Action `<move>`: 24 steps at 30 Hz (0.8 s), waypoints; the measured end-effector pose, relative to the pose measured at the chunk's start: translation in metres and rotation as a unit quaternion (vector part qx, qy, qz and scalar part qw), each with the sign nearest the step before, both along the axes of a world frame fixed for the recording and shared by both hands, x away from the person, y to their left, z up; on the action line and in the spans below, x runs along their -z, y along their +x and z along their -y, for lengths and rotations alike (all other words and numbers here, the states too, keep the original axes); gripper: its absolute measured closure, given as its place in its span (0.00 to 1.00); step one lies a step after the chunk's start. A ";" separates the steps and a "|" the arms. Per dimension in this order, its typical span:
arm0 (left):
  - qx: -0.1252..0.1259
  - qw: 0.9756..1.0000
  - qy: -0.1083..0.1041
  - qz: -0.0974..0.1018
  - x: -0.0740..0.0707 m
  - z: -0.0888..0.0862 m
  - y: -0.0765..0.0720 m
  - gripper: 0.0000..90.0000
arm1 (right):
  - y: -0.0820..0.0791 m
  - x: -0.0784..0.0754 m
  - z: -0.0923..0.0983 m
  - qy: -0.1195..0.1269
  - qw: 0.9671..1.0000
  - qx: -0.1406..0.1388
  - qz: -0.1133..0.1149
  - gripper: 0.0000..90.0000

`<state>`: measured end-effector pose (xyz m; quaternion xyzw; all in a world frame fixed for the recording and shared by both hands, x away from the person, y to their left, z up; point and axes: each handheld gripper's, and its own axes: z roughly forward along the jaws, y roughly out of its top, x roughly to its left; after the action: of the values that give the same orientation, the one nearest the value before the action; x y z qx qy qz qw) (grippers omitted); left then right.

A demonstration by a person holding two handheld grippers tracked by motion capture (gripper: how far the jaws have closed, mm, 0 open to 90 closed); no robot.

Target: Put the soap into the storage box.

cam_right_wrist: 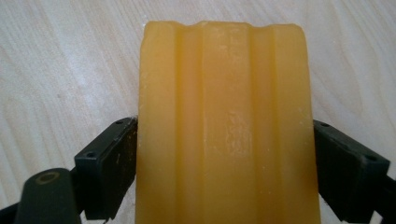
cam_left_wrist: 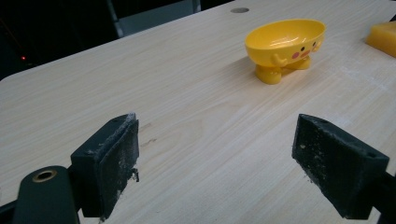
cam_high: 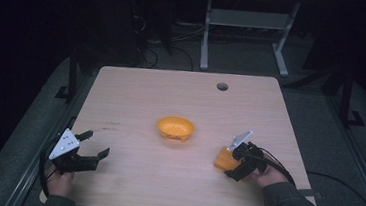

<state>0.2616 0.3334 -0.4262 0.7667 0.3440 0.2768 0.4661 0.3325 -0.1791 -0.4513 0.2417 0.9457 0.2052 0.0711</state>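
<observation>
A yellow ridged block (cam_right_wrist: 224,93) sits between the jaws of my right gripper (cam_right_wrist: 224,172), and both pads press on its sides. In the high view that block (cam_high: 223,159) is at the right front of the table with the right gripper (cam_high: 231,166) shut on it, low over the wood. A yellow bowl (cam_high: 175,128) with little feet and a painted face stands at the table's middle. My left gripper (cam_high: 97,143) rests at the front left, open and holding nothing. Its view looks past the spread jaws of the left gripper (cam_left_wrist: 217,163) to the bowl (cam_left_wrist: 285,39) and the block (cam_left_wrist: 383,37).
The wooden table (cam_high: 172,92) has a round cable hole (cam_high: 222,86) near its back edge. Behind it on the dark floor stand the white legs of another table (cam_high: 206,35) and some cables (cam_high: 145,54). Bare wood lies between the left gripper and the bowl.
</observation>
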 end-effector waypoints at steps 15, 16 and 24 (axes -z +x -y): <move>0.000 1.000 0.000 0.000 0.000 0.000 0.000 0.15 | 0.001 0.001 -0.001 -0.009 1.000 -0.004 0.006 0.21; 0.000 1.000 0.000 0.000 0.000 0.000 0.000 0.15 | 0.001 0.001 -0.001 -0.009 1.000 -0.004 0.005 0.21; 0.000 1.000 0.001 0.000 0.000 0.000 0.000 0.15 | 0.001 -0.001 -0.001 -0.007 1.000 -0.003 0.001 0.22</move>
<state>0.2615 0.3333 -0.4261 0.7669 0.3442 0.2771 0.4654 0.3335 -0.1782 -0.4504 0.2381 0.9478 0.1992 0.0729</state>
